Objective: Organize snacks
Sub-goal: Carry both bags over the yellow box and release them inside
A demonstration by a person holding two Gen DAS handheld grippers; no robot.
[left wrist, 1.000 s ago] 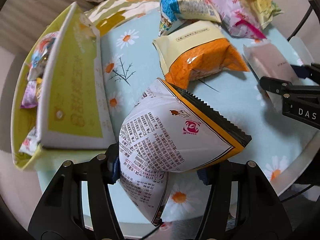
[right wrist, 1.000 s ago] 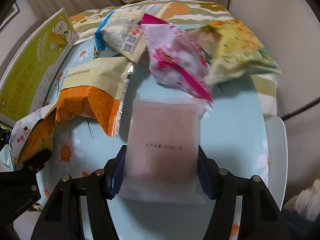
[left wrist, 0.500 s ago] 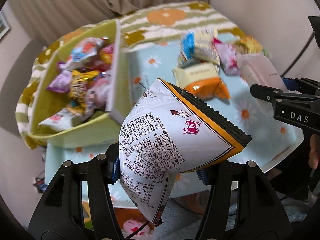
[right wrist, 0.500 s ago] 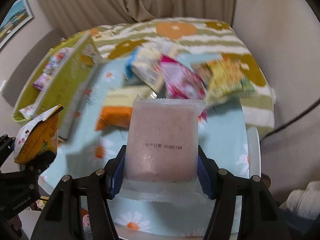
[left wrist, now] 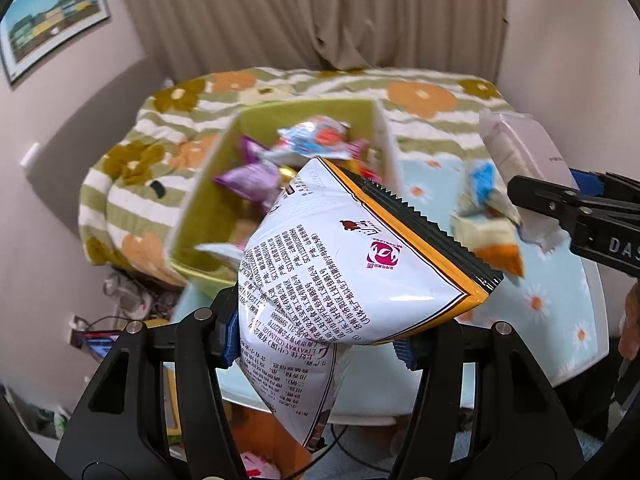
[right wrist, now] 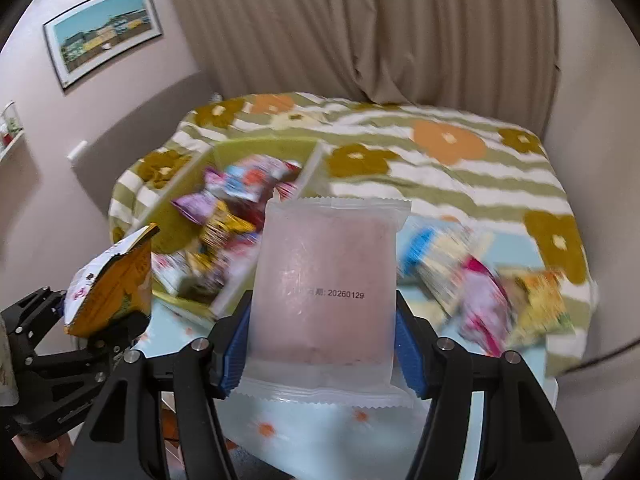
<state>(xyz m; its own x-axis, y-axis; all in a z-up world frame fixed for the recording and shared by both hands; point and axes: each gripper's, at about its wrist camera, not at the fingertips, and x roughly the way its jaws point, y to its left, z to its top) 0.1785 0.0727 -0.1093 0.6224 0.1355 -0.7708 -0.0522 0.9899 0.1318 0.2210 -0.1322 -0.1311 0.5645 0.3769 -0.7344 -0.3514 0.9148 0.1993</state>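
My left gripper (left wrist: pixel 320 340) is shut on a white and orange chip bag (left wrist: pixel 352 264), held in the air in front of the green snack box (left wrist: pixel 200 216). That box holds several small packets. My right gripper (right wrist: pixel 322 352) is shut on a frosted pink packet (right wrist: pixel 324 284) with a printed date, also lifted above the table. In the right wrist view the chip bag (right wrist: pixel 112 284) and left gripper (right wrist: pixel 96 332) show at the left. In the left wrist view the pink packet (left wrist: pixel 520 148) and right gripper (left wrist: pixel 560 204) show at the right.
A light blue daisy tablecloth (right wrist: pixel 304 432) covers the table. Loose snack bags lie on it: a blue and cream one (right wrist: pixel 432 252), a pink one (right wrist: pixel 480 304), a yellow one (right wrist: pixel 540 300) and an orange one (left wrist: pixel 492 244). A striped flowered blanket (right wrist: pixel 440 160) lies behind. Clutter covers the floor (left wrist: pixel 128 300).
Both grippers have risen from the table with their packets. The views now look down on the open green box, and the loose snacks have dropped lower and to the right.
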